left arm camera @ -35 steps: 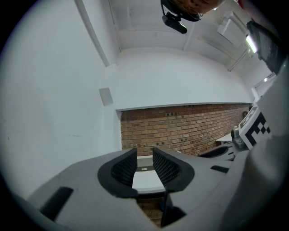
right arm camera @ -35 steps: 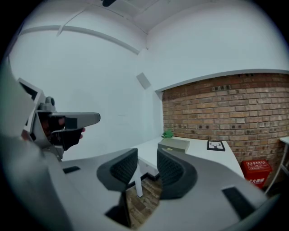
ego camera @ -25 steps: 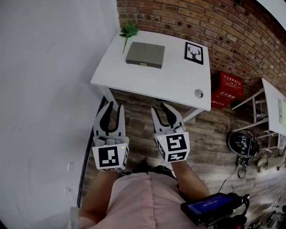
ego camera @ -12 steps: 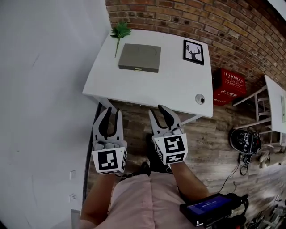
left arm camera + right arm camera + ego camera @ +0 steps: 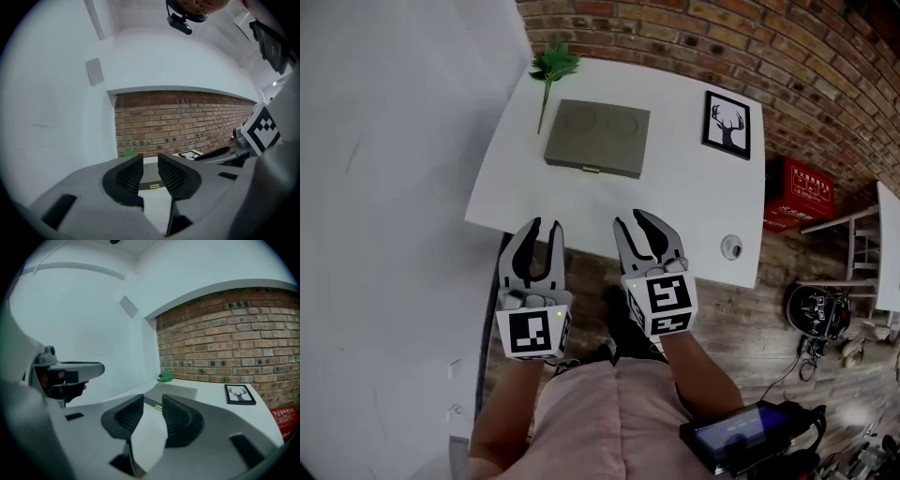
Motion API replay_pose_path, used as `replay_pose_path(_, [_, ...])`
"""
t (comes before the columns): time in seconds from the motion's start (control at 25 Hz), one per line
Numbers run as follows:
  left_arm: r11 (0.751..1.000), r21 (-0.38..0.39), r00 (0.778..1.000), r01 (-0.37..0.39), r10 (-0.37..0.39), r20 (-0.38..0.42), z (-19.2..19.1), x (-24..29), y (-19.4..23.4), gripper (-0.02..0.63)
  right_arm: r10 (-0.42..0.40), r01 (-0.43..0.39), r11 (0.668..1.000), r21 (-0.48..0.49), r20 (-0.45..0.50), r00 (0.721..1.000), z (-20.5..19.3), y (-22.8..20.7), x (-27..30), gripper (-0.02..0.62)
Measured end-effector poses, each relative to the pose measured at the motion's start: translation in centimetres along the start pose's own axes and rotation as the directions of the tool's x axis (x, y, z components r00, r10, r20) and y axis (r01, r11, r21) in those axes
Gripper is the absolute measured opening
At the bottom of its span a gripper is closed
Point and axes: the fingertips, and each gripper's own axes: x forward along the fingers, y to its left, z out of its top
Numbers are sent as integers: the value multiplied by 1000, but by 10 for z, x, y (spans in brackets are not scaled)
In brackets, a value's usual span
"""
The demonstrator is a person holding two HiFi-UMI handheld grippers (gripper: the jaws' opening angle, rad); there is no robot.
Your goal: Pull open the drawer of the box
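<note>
A flat grey box (image 5: 597, 138) lies on the white table (image 5: 694, 206), with its small drawer handle (image 5: 592, 170) on the side that faces me. Both grippers hover side by side at the table's near edge, short of the box. The left gripper (image 5: 544, 227) is open and holds nothing. The right gripper (image 5: 634, 221) is open too, its tips over the tabletop. In the left gripper view the box (image 5: 151, 177) and its handle (image 5: 153, 186) show through the gap of the left gripper (image 5: 150, 166). In the right gripper view the box (image 5: 176, 392) lies beyond the right gripper (image 5: 152, 406).
A green plant sprig (image 5: 551, 64) lies at the table's far left corner, a framed deer picture (image 5: 727, 124) at the right and a small round object (image 5: 731, 247) near the front right corner. A brick wall (image 5: 787, 56) is behind, a white wall (image 5: 384, 187) to the left, a red crate (image 5: 797, 187) on the floor.
Both grippers have moved forward together, from over the floor to the table's near edge. The box and table now lie closer to the fingertips. The jaws look unchanged.
</note>
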Motion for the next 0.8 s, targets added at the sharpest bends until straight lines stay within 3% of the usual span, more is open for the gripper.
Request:
replay_pose_path(0.36, [999,16,1000,-29,29,11,15,65,10,104,63,-63,998,1,32,998,30,-30,53,127])
replay_pose_path(0.8, [999,25,999,-34,34,9,19,97,22,104,69,-69,998,-1,38,997,47,-46,81,126])
